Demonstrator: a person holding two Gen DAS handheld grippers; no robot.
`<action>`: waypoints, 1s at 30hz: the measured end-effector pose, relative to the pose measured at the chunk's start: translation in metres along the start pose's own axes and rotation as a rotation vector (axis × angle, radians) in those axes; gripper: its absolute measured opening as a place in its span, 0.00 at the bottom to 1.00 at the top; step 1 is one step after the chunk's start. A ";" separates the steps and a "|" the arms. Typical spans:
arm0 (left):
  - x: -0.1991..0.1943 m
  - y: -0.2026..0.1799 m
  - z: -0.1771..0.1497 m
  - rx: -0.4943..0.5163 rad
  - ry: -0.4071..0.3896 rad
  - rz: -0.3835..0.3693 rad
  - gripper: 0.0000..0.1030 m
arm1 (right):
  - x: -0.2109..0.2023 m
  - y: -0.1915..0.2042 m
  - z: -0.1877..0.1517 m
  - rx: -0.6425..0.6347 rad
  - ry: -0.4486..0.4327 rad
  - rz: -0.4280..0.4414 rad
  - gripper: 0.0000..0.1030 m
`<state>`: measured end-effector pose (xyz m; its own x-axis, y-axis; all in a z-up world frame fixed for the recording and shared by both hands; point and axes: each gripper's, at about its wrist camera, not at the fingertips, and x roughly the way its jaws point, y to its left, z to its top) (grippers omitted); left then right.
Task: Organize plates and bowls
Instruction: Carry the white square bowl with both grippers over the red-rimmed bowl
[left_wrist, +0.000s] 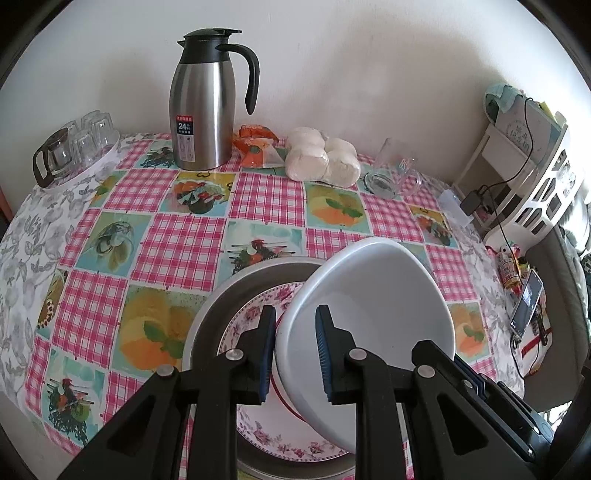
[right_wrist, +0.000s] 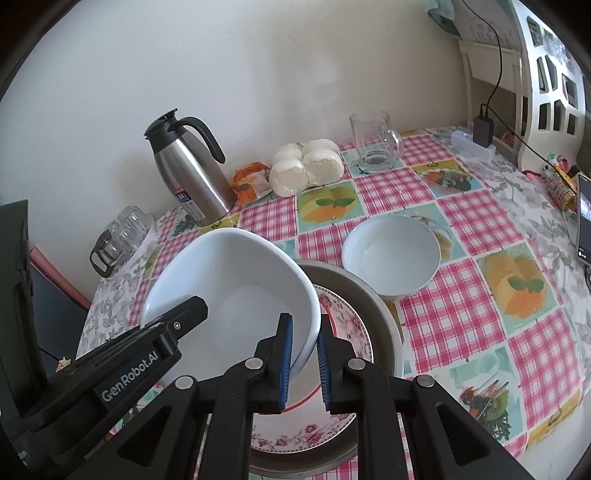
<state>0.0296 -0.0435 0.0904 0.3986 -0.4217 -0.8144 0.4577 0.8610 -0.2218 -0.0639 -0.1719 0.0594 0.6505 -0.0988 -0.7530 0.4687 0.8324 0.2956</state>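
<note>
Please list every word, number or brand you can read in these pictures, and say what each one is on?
"24": red label on the steel thermos jug; the smaller print is unreadable.
"GenRobot.AI": body of the left claw.
Marks on the glass mug: too blurred.

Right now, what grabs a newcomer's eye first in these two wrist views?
The big white bowl, tilted and held at opposite rims by the left gripper and right gripper, above a floral plate lying in a grey pan. Next, the loud pink-check tablecloth, with a steel thermos jug by the wall. A second white bowl sits on the cloth just beyond the pan.
</note>
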 end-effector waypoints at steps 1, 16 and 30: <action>0.001 0.000 0.000 0.000 0.003 0.001 0.21 | 0.001 0.000 0.000 0.001 0.003 -0.001 0.15; 0.011 0.000 -0.004 -0.011 0.056 0.004 0.22 | 0.013 -0.003 -0.005 0.015 0.055 -0.032 0.15; 0.015 0.003 -0.005 -0.030 0.084 -0.002 0.28 | 0.022 -0.005 -0.007 0.023 0.095 -0.060 0.15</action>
<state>0.0335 -0.0459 0.0745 0.3295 -0.3990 -0.8557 0.4338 0.8690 -0.2381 -0.0560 -0.1748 0.0374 0.5616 -0.0949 -0.8220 0.5196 0.8135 0.2611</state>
